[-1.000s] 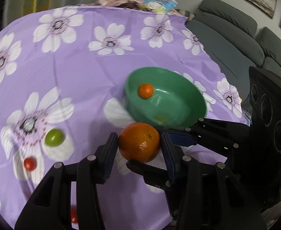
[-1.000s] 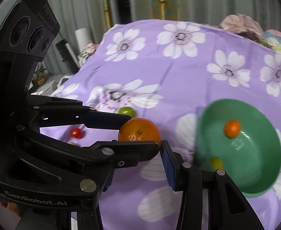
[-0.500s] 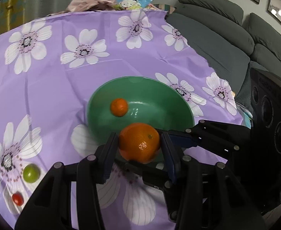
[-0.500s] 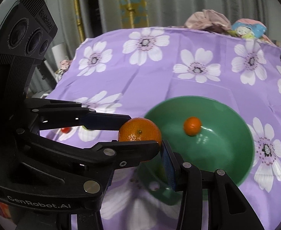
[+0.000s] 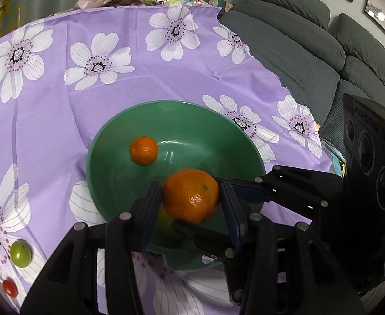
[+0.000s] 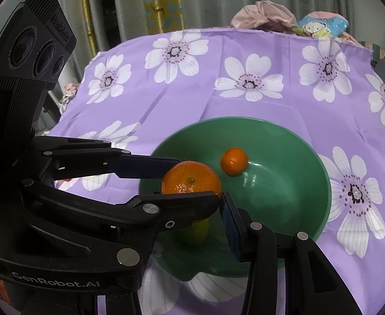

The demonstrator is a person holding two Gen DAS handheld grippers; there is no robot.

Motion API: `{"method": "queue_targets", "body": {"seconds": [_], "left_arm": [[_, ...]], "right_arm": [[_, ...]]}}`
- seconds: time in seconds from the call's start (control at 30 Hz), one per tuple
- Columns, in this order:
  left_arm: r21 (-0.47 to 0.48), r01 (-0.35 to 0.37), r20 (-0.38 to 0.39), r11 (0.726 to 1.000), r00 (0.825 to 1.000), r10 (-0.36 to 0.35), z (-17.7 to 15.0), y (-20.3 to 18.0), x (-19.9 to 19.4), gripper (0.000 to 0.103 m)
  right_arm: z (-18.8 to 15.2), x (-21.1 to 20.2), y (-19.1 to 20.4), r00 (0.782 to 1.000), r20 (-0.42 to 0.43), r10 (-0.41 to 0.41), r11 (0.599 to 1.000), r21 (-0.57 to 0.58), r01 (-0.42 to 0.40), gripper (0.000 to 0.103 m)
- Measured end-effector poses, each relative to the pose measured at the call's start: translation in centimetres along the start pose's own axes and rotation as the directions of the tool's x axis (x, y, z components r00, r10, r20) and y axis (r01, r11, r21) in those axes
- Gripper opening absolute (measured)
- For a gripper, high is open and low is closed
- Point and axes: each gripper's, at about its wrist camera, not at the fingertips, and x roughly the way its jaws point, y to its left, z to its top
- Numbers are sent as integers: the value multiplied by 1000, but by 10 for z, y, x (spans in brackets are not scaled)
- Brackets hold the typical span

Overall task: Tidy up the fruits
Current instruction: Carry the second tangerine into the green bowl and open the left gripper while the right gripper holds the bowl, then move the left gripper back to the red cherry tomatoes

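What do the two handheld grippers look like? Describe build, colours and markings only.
Both are matte black plastic linkages with silver rivets and dark blue finger pads. The left gripper and the right gripper each carry a boxy black module with three round lenses; white GenRobot.AI lettering shows. No cables, hands or sleeves are visible.

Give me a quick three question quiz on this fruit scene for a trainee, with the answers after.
1. True or false: the large orange rests on the purple cloth.
2. In the left wrist view, how many fruits lie on the cloth outside the green bowl? A one, B two, C four.
3. Which grippers hold the large orange?
Key: 1 false, it is held over the bowl. 2 B: a green fruit and a red fruit. 3 Both: left gripper and right gripper, jaws closed on it.
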Motion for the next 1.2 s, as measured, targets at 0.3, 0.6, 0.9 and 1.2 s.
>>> {"method": "queue_targets", "body": {"seconds": [0.3,0.6,0.9,1.2], "left_arm": [[-12,7,-16,1000,1000,-8,0,3,12,46],[-27,11,-47,1000,999,-12,-5,8,19,46],[-32,-4,-26,999,1000,3,-5,8,13,45],[-43,-95,37,995,995,97,-25,28,-39,50]], "right_arm": [[0,7,-5,999,-28,-14,1000,2,14,46],[-3,14,-5,998,-65,-27,1000,-8,27,47],[-2,10,-4,997,-63,-49,999,-8,49,47],[-9,-17,-3,999,-28,-34,999,0,34,46]]}}
